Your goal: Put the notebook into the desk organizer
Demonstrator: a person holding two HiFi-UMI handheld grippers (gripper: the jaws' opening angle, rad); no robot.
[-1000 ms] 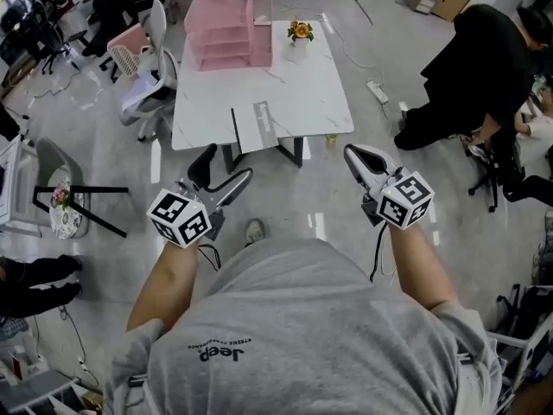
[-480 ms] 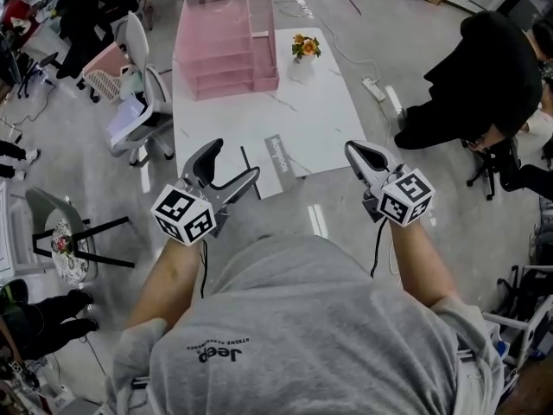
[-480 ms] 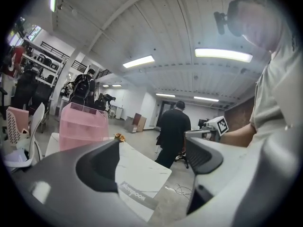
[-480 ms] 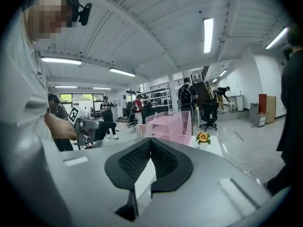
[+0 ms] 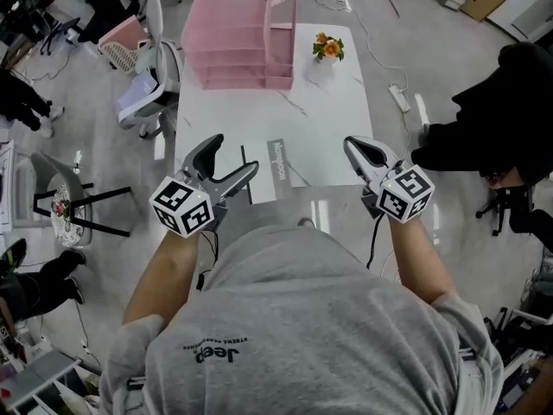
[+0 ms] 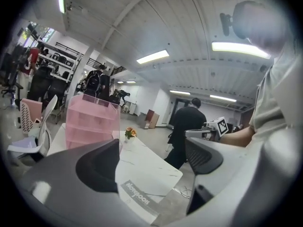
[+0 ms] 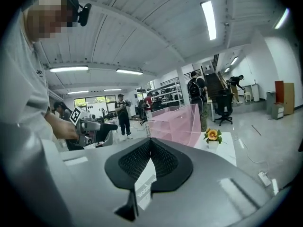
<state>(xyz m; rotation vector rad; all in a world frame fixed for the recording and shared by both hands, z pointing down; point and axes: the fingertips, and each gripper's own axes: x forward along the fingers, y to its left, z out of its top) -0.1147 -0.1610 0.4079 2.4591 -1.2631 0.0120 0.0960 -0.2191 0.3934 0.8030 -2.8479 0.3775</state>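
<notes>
A grey notebook lies flat at the near edge of the white table; I also see this notebook below my left jaws. The pink desk organizer stands at the table's far end, with tiered trays and a tall side slot. My left gripper hovers open and empty over the near left edge, beside the notebook. My right gripper hangs shut and empty over the near right edge. The organizer and notebook show past the shut right jaws.
A small pot of orange flowers stands right of the organizer. Office chairs crowd the table's left side. A person in black crouches at the right. A power strip and cables lie on the floor.
The view has closed in on the table: its near edge and the notebook now lie between my grippers. Both grippers keep their pose, left open, right shut.
</notes>
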